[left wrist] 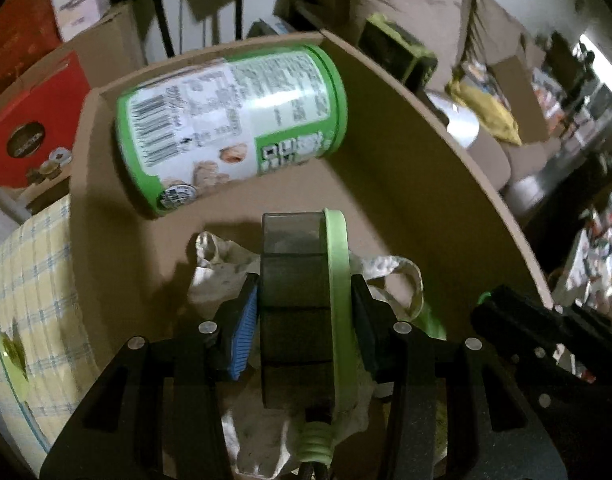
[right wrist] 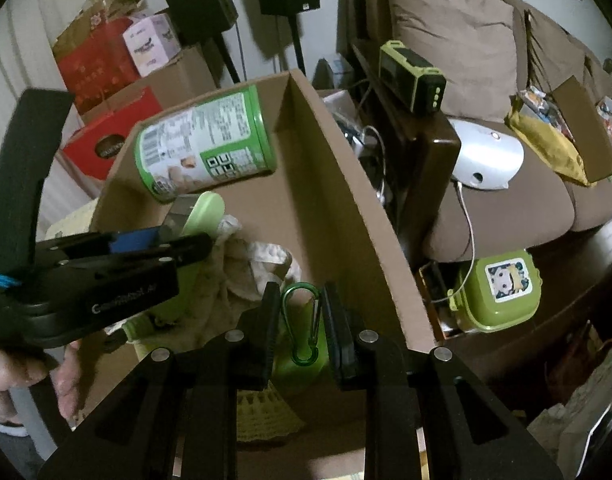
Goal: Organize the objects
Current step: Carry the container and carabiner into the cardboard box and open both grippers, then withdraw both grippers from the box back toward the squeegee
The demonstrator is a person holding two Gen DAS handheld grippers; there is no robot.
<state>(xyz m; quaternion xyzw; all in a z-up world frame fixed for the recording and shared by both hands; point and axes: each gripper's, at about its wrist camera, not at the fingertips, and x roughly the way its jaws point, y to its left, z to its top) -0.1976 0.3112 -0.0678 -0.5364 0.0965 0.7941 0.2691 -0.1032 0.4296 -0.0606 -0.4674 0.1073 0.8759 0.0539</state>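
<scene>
A cardboard box (left wrist: pixel 406 160) holds a green-and-white can (left wrist: pixel 230 124) lying on its side at the far end, and a crumpled cream cloth bag (left wrist: pixel 226 264). My left gripper (left wrist: pixel 306 308) is shut on a dark grey case with a green rim (left wrist: pixel 294 300), held over the cloth bag. In the right wrist view the box (right wrist: pixel 338 184), the can (right wrist: pixel 206 144) and the left gripper (right wrist: pixel 154 244) with the case (right wrist: pixel 198 212) show. My right gripper (right wrist: pixel 300 320) is shut on a green carabiner (right wrist: pixel 302 320) fixed to a green object, just above the box's near end.
A yellow checked cloth (left wrist: pixel 30 280) lies left of the box. Red boxes (left wrist: pixel 30 120) stand behind it. Right of the box are a brown sofa (right wrist: pixel 506 184), a green lunch box (right wrist: pixel 498 292), a white device (right wrist: pixel 486 156) and a green-black speaker (right wrist: pixel 410 76).
</scene>
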